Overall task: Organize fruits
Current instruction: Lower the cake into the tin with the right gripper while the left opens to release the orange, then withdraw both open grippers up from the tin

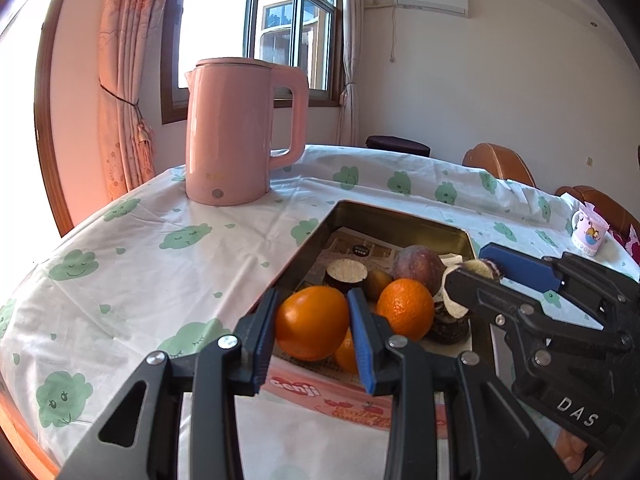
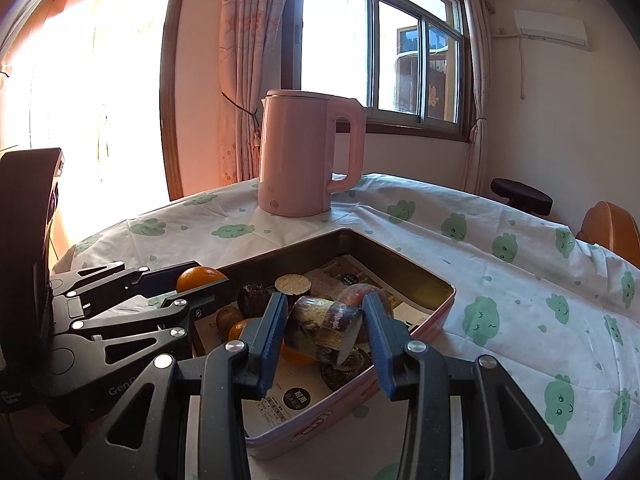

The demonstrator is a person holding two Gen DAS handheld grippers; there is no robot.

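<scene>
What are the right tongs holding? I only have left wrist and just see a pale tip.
Observer: A short sugarcane piece with purple skin, lying crosswise between the right tongs.
Operator: Over the tin or outside it?
Observer: Over the tin, above the other fruit. Another orange shows just beneath it.
Operator: Is my orange above the rim?
Observer: From the right wrist, the held orange in the left tongs shows above the tin's rim. I cannot tell whether it touches the rim.
</scene>
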